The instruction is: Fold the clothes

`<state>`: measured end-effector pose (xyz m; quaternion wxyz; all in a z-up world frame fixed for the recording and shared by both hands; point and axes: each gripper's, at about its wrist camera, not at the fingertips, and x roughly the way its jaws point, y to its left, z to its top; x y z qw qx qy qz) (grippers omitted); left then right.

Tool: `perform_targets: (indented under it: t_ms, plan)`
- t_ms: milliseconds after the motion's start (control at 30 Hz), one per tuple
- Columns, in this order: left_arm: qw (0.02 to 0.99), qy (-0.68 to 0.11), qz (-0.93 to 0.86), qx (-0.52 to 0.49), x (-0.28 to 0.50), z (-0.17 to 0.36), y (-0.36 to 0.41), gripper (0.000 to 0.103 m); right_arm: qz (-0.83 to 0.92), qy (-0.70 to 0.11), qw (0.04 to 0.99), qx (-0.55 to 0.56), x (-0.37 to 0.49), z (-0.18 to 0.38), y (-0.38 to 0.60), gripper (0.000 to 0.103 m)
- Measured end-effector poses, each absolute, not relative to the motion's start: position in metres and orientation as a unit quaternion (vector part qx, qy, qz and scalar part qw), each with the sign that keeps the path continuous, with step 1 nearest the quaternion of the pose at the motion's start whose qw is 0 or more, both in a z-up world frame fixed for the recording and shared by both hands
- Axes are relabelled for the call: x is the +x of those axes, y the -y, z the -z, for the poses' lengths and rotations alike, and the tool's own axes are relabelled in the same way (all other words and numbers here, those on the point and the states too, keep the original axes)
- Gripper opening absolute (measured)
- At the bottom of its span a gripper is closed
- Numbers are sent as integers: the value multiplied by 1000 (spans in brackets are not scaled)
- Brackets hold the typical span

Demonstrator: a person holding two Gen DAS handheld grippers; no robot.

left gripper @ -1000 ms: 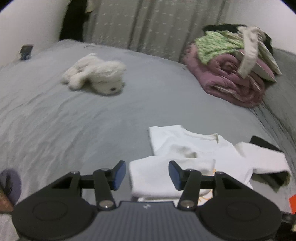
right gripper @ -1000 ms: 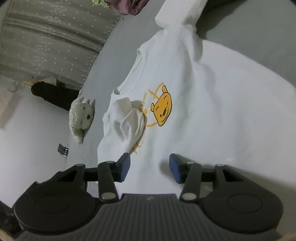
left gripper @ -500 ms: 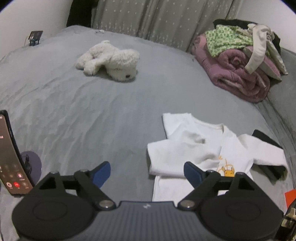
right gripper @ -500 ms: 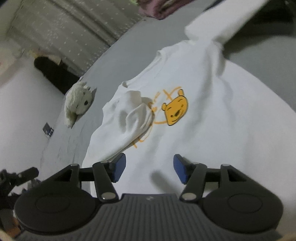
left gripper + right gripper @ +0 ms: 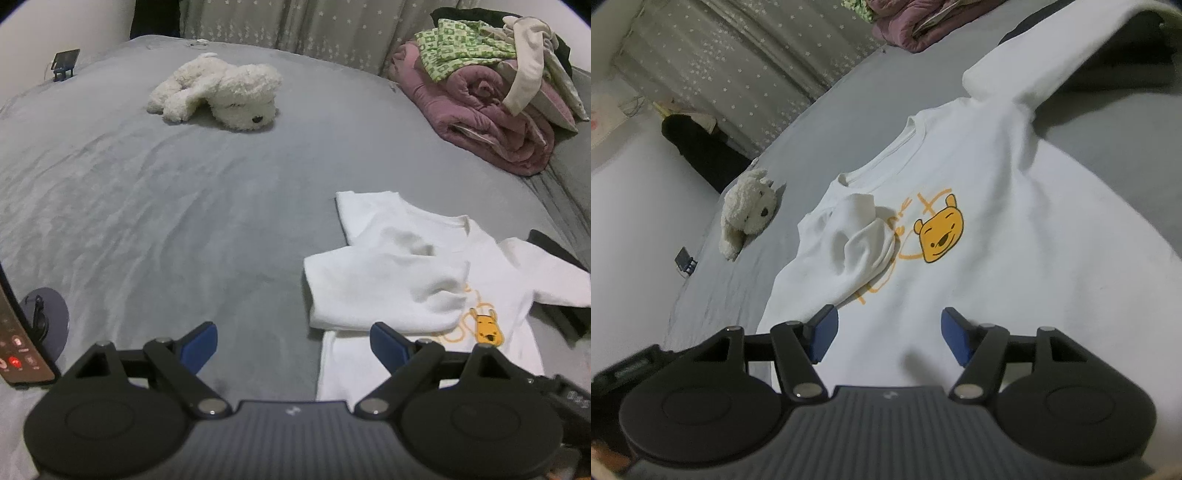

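Note:
A white sweatshirt [image 5: 413, 258] [image 5: 1015, 236] with a yellow bear print [image 5: 940, 234] lies flat on the grey bed [image 5: 166, 203]. One sleeve [image 5: 380, 291] [image 5: 857, 236] is folded across its chest; the other sleeve [image 5: 1030, 62] stretches away. My left gripper [image 5: 293, 341] hovers open over the bed beside the shirt's near edge, with nothing between its fingers. My right gripper [image 5: 886, 334] hangs above the shirt's lower body, its jaws opening, and the pads touch no cloth.
A white plush dog [image 5: 221, 92] [image 5: 748, 218] lies further up the bed. A pile of pink blanket and clothes [image 5: 491, 85] sits at the back right. A phone on a stand [image 5: 18, 332] is at the left edge. Curtains [image 5: 295, 29] hang behind.
The left gripper let go of the folded sleeve, spread wide and drew back from the shirt. The right gripper's jaws widened and its view rolled towards level.

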<state>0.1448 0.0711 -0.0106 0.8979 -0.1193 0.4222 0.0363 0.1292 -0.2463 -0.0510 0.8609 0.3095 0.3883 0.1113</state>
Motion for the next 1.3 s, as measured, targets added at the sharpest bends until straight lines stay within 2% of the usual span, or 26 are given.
perform_targets:
  t_ms: [167, 233, 300, 533, 700, 733, 800, 900, 1300]
  plan:
    - [902, -415, -43, -111, 158, 24, -70, 88, -120, -385, 861, 310, 130, 49, 248, 68]
    - [902, -414, -41, -119, 164, 30, -70, 82, -117, -387, 860, 311, 132, 51, 249, 68]
    - [898, -416, -42, -135, 171, 37, -71, 72, -117, -392, 857, 315, 135, 53, 249, 68]
    - [876, -418, -32, -240, 191, 60, -75, 61, -116, -395, 855, 315, 139, 56, 254, 68]
    - [863, -409, -34, -294, 200, 72, -77, 45, -110, -400, 852, 319, 144, 60, 257, 68]
    - [862, -404, -34, -304, 201, 74, -78, 41, -109, -402, 851, 319, 144, 61, 257, 68]
    - [863, -386, -33, -324, 199, 72, -80, 15, -110, -405, 849, 321, 145, 63, 256, 68]
    - [871, -356, -37, -337, 195, 64, -82, 3, -113, -407, 847, 322, 145, 65, 255, 68]
    - [909, -300, -102, -270, 187, 7, -123, 1, -110, -407, 850, 318, 144, 65, 251, 68]
